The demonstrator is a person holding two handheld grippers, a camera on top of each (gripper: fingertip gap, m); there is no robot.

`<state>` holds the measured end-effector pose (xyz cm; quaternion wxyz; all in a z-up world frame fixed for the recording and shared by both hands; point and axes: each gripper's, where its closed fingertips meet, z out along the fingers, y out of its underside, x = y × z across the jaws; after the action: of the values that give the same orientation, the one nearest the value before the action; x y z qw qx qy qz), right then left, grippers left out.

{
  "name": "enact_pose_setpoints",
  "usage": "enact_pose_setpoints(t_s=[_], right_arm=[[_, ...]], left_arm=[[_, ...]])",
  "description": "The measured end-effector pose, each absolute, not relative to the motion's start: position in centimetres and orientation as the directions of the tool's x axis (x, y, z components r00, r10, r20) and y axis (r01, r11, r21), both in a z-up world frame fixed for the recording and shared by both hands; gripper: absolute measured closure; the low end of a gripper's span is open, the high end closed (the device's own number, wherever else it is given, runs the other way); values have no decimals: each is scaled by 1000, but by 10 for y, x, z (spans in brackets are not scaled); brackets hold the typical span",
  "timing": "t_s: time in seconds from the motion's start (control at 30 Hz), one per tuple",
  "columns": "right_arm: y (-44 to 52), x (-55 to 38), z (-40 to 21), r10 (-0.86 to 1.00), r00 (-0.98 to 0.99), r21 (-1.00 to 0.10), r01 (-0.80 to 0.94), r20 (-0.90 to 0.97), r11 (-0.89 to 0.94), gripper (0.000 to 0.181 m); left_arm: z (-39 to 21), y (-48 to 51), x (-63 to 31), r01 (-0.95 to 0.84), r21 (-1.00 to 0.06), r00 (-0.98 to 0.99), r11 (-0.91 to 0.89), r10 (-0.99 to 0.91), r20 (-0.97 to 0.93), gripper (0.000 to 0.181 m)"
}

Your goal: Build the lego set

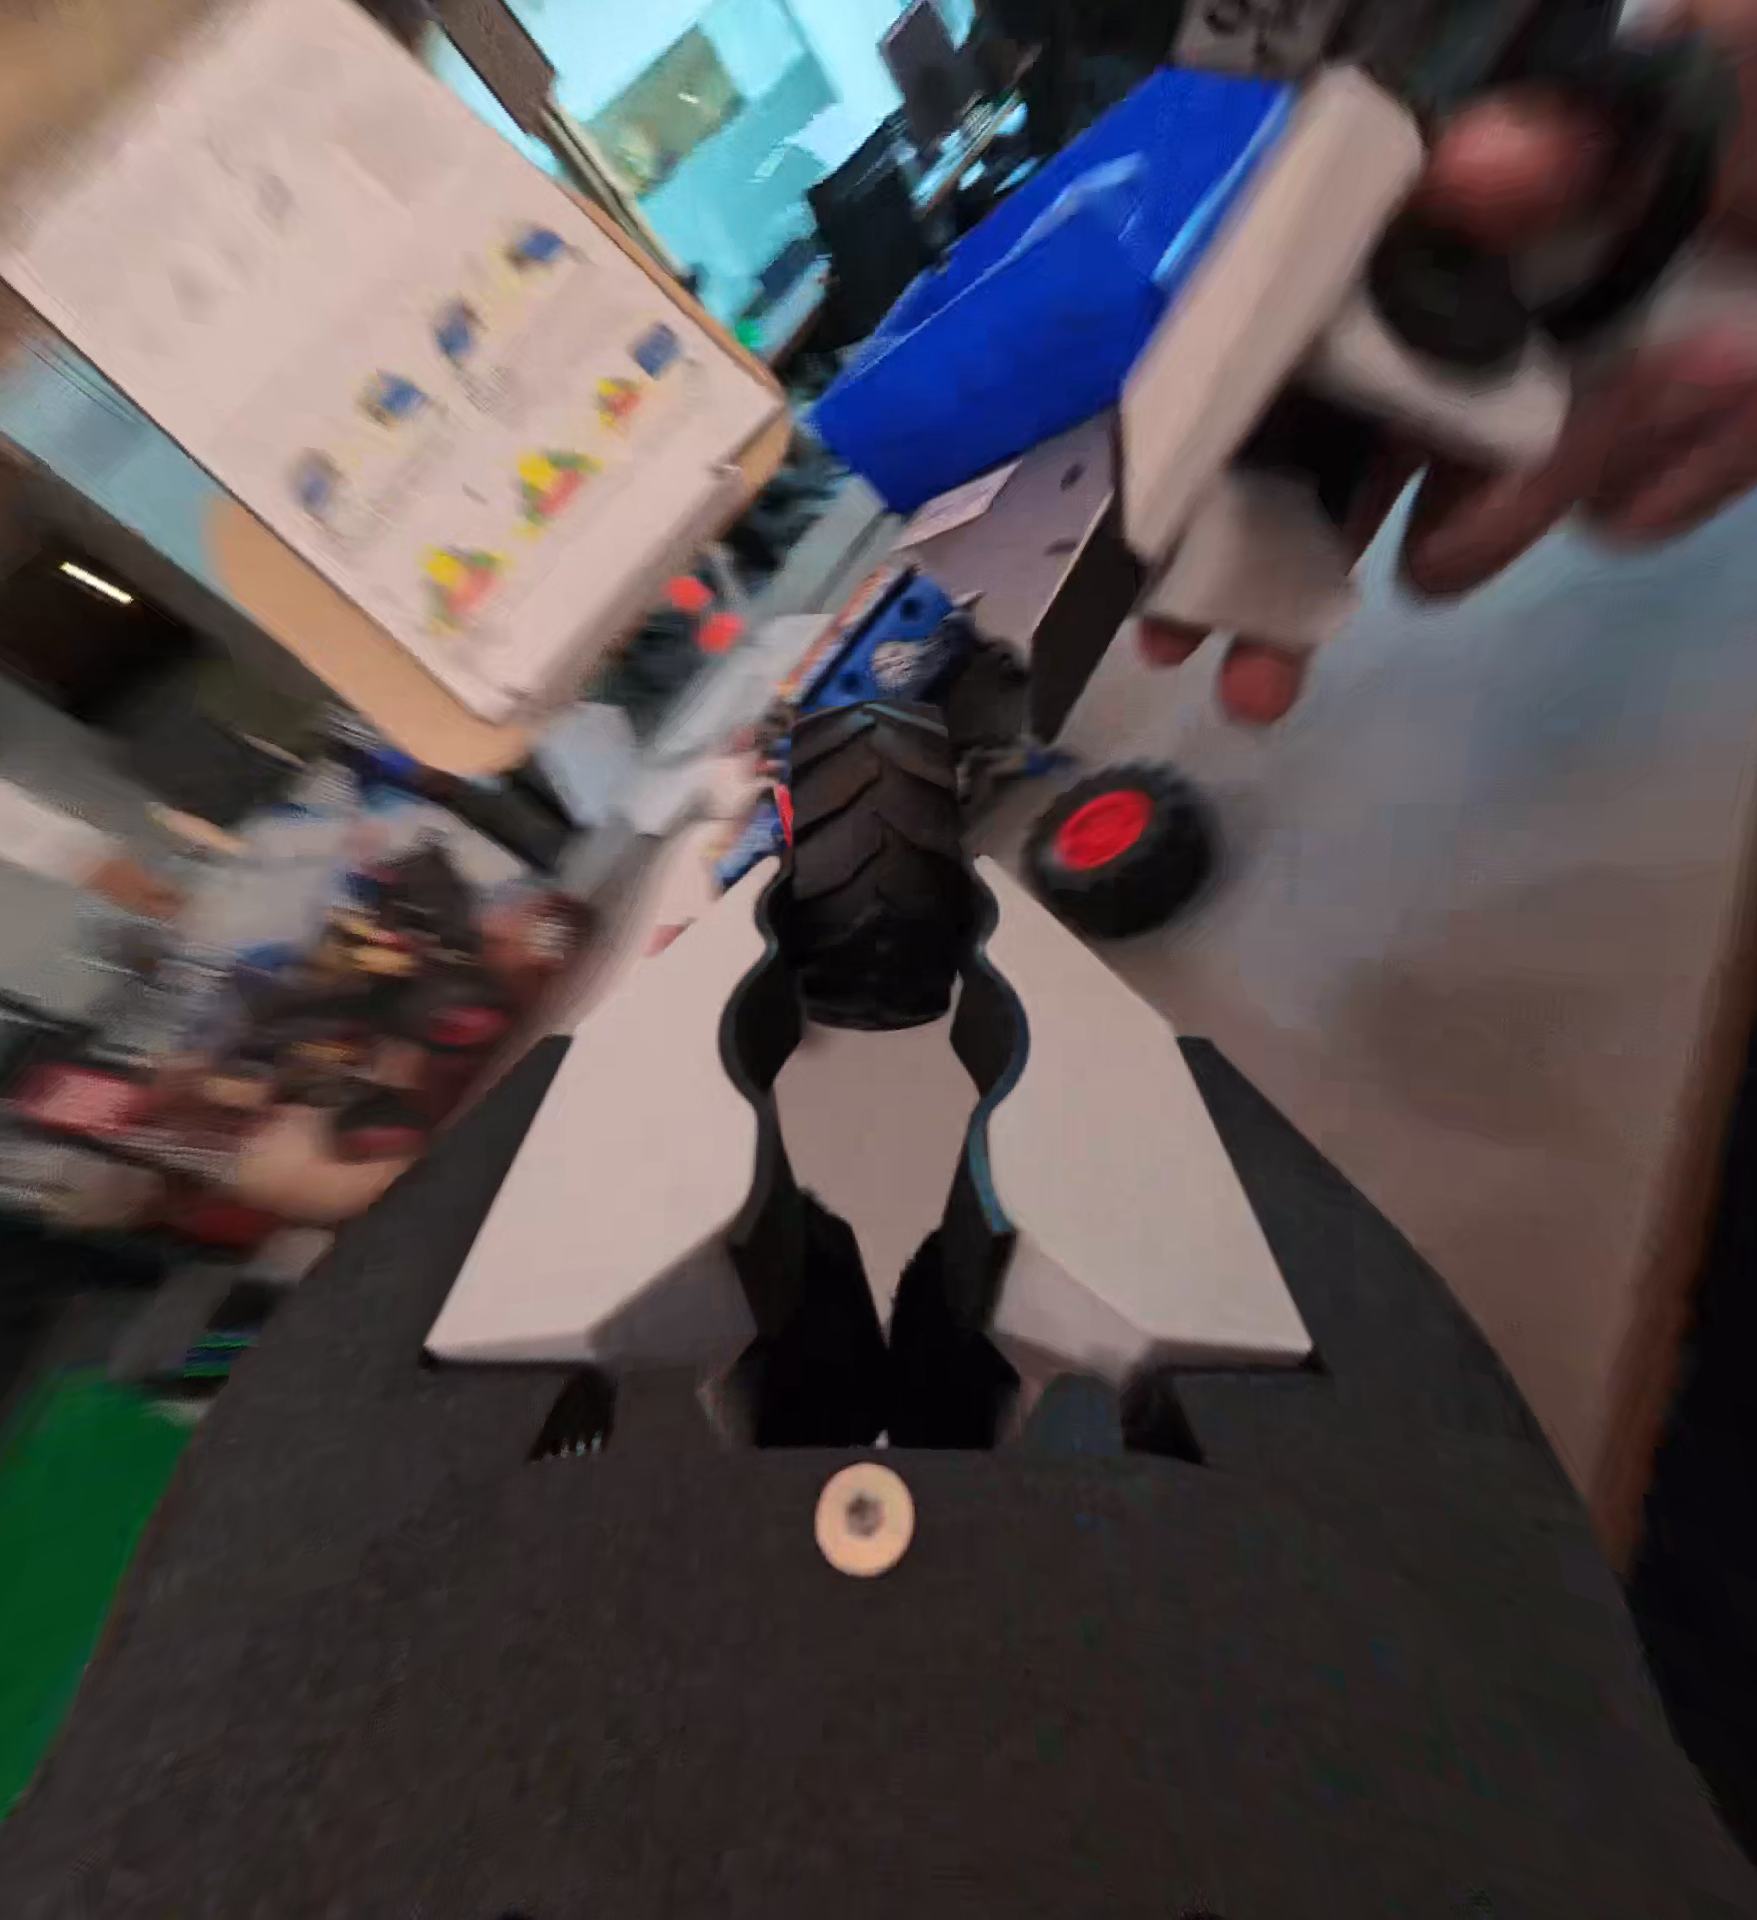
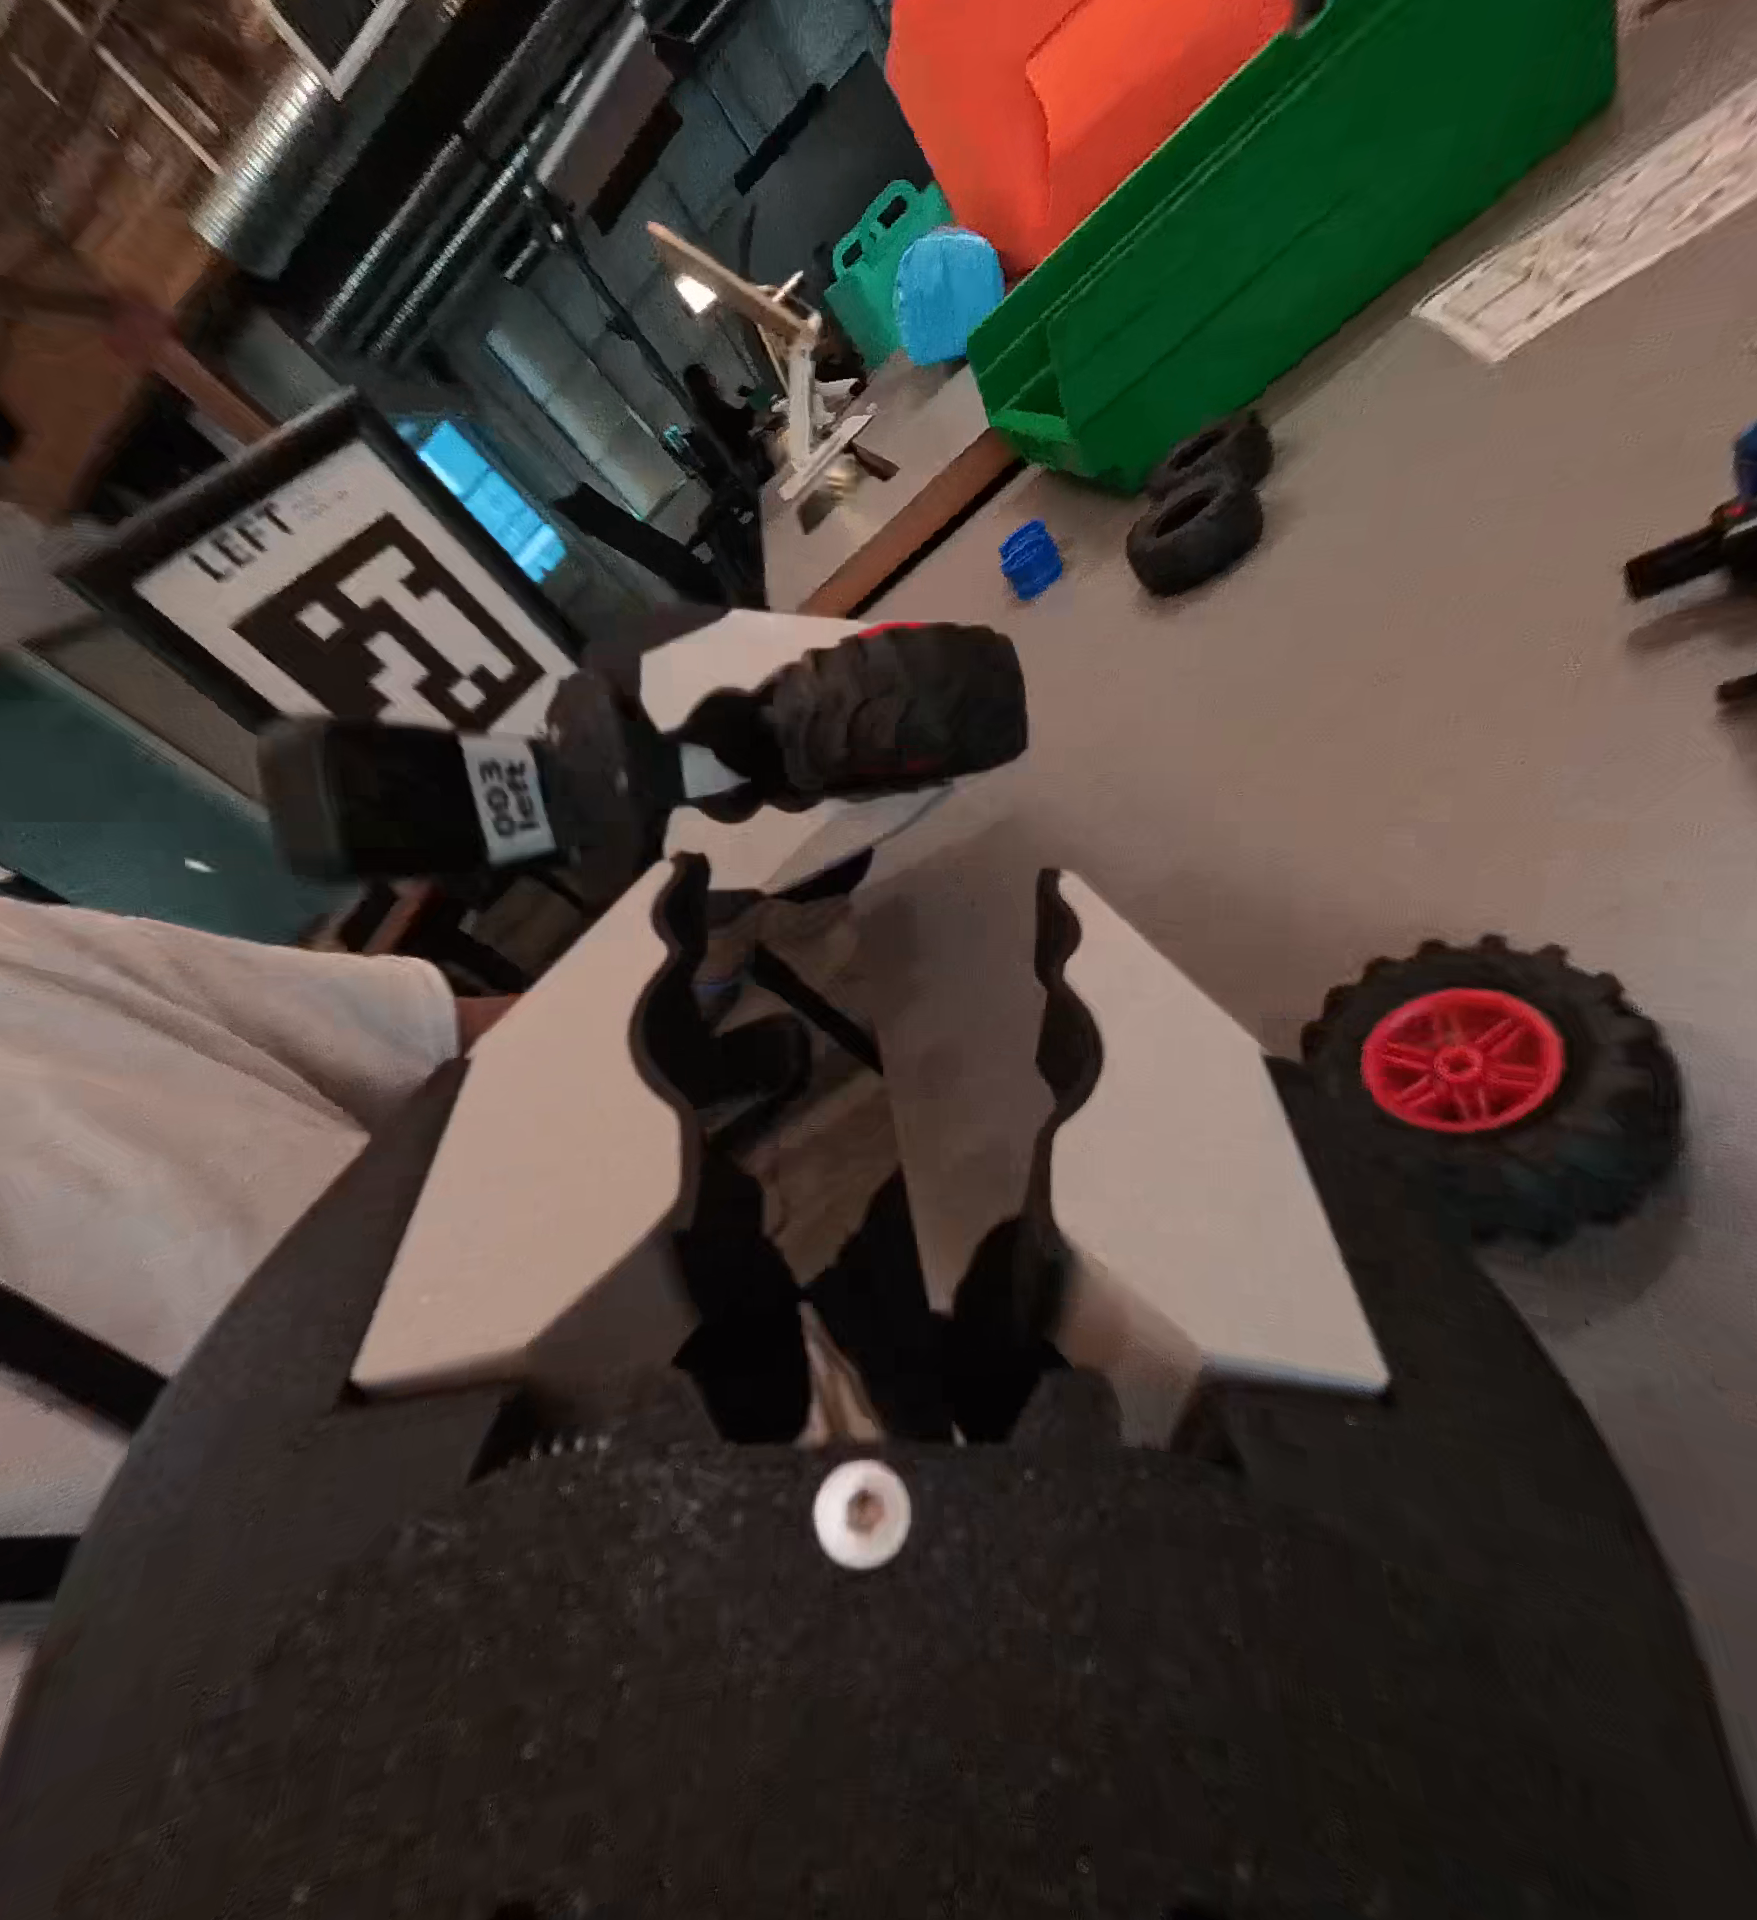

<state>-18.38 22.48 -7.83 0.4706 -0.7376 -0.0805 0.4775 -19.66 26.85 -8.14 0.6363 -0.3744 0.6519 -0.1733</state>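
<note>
Frankly, much of what we saw was smeared. In the left wrist view the clutter at the left edge was too blurred for us to name, and the sheet of pictured building steps (image 1: 375, 343) on its brown board showed only coloured blobs. The left gripper (image 1: 874, 935) was clamped on a black treaded tyre (image 1: 874, 883); a sliver of red at its rim showed only from the right wrist view. Beyond it sat the blue lego truck (image 1: 895, 655), half hidden behind the tyre, and in the right wrist view cut off by the frame edge. A hand (image 1: 1622, 343) (heavily blurred) held the other gripper's handle at the upper right.

The right gripper (image 2: 863, 914) had its fingers apart with nothing between them. Just beside it a tyre with a red hub (image 2: 1476, 1081) lay flat on the grey table (image 2: 1373, 779), and well apart were two bare black tyres (image 2: 1201, 499), a small blue piece (image 2: 1030, 556) and a green bin (image 2: 1269, 239). Behind the bin stood something large and orange (image 2: 1050, 94), which we could not identify. The room beyond was dim, with ducting overhead.
</note>
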Motion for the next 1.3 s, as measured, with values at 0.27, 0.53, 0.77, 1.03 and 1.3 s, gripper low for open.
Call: enact_pose_setpoints(t_s=[0.27,0.53,0.77,1.03,1.3], right_arm=[[225,-205,-77,438,48,-412,-442,-898,-797,139],[226,-203,-80,499,202,-535,-417,-843,-735,154],[227,-201,-73,465,137,-470,-474,-875,-745,152],[224,-200,-78,509,254,-568,-414,-823,-711,155],[209,-180,-70,693,456,-821,-180,-557,-542,155]], left_arm=[[-75,244,-192,-376,8,154,926,71,-986,157],[-75,239,-190,-415,146,161,898,230,-960,158],[-70,238,-191,-423,188,174,886,283,-943,158],[-79,236,-190,-400,62,159,915,135,-978,153],[-91,230,-186,-190,-943,-84,274,-961,-262,100]])
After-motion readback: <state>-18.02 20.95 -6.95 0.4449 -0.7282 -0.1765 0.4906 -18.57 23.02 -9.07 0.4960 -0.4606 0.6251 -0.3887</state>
